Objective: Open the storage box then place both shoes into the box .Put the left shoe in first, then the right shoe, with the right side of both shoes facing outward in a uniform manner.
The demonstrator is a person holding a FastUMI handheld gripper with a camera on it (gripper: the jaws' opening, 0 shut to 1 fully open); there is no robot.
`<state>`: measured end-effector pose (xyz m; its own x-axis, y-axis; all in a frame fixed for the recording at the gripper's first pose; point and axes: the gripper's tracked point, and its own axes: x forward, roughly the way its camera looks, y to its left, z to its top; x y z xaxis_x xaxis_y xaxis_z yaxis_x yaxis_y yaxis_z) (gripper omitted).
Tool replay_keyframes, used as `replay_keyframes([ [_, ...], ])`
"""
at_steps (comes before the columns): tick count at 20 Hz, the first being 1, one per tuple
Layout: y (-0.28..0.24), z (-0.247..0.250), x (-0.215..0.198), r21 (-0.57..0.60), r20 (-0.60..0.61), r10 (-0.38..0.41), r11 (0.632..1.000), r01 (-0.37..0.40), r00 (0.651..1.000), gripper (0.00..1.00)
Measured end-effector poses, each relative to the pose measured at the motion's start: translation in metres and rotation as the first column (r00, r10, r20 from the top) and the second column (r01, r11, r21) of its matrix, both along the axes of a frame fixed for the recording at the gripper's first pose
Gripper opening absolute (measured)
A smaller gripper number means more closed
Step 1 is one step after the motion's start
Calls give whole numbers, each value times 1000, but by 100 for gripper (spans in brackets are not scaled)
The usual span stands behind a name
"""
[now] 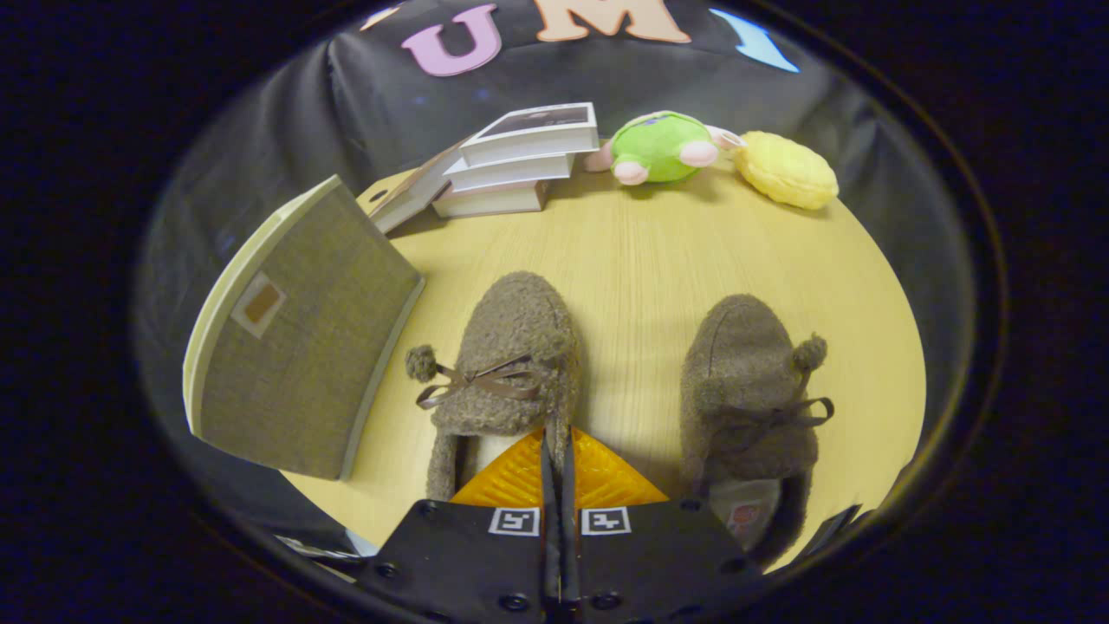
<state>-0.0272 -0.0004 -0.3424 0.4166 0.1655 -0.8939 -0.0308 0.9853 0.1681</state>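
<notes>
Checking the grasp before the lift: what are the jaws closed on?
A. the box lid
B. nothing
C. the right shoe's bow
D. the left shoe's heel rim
D: the gripper pinches the left shoe at its heel rim, both fingers pressed together on it; the right shoe lies apart.

Fisheye view riding on the hand-held gripper (554, 451), low and close above the tabletop (641, 251), facing the booth wall.
</notes>
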Motion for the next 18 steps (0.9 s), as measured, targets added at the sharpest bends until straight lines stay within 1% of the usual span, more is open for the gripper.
replay_keyframes([
  [3,6,17,5,43,-28,-82,996,83,996,4],
  [6,15,40,12,76,-18,-125,989,126,992,4],
  [10,35,79,23,117,6,-162,980,160,987,4],
  [13,51,116,37,140,56,-194,973,185,979,4],
  [18,93,171,57,189,124,-201,966,176,972,4],
])
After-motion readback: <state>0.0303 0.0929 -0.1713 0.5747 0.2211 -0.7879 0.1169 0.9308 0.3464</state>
